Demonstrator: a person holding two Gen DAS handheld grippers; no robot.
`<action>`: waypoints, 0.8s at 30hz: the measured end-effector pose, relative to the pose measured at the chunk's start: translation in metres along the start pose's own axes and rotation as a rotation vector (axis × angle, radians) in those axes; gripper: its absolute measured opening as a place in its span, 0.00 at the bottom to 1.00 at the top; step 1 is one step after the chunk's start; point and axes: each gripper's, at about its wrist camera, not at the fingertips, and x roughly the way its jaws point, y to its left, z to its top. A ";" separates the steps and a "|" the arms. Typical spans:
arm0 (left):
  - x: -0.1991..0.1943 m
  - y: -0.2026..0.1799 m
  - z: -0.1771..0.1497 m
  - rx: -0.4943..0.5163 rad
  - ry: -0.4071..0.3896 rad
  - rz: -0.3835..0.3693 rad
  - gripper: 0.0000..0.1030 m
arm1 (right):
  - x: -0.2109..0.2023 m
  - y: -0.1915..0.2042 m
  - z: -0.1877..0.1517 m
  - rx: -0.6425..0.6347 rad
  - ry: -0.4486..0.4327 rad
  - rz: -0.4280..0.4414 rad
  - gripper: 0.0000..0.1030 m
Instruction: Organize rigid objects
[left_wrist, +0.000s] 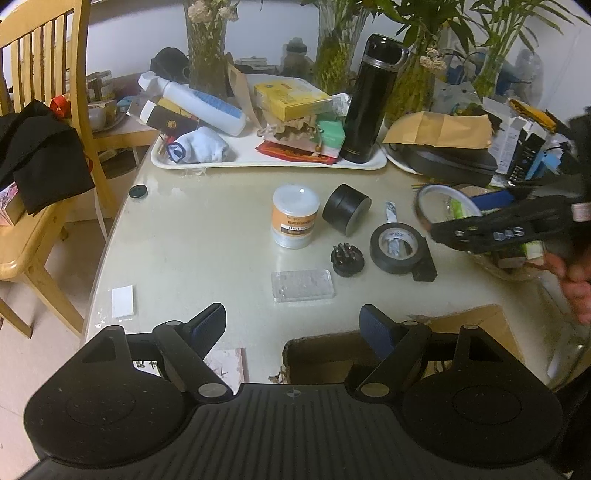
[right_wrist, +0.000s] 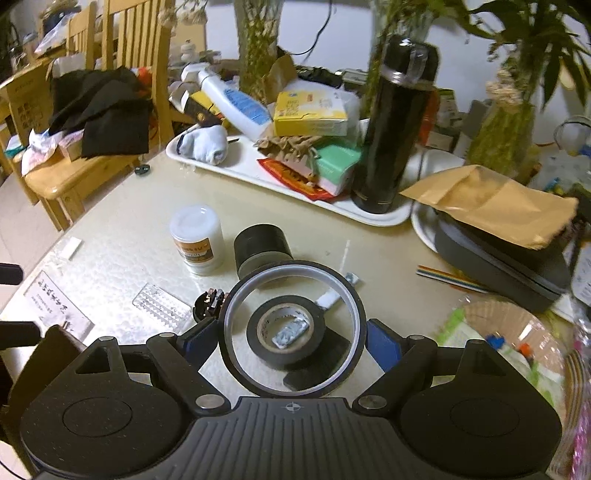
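Right gripper (right_wrist: 291, 338): clamped on a thin, wide black tape ring (right_wrist: 236, 295), its near rim cut off behind the gripper body.
Left gripper (left_wrist: 293, 321): jaws apart, nothing between them.
Small grey packet (right_wrist: 291, 332) inside black tape roll (right_wrist: 286, 345): hard to make out.

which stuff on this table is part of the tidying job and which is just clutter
Job: thin tape ring held in right gripper, black tape roll, black cylinder, white jar, bit holder, clear case.

Lying about: flask, white tray, brown envelope.

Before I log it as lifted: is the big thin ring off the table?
Off: the right tool grips the ring, tabletop visible through it.
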 end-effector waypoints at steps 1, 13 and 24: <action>0.001 0.000 0.001 0.000 0.001 0.002 0.77 | -0.004 -0.001 -0.002 0.012 -0.002 -0.004 0.84; 0.023 -0.007 0.011 0.017 0.054 0.025 0.78 | -0.053 -0.012 -0.038 0.171 -0.011 -0.021 0.84; 0.064 -0.015 0.023 0.036 0.145 0.084 0.79 | -0.072 -0.004 -0.061 0.214 -0.011 -0.027 0.85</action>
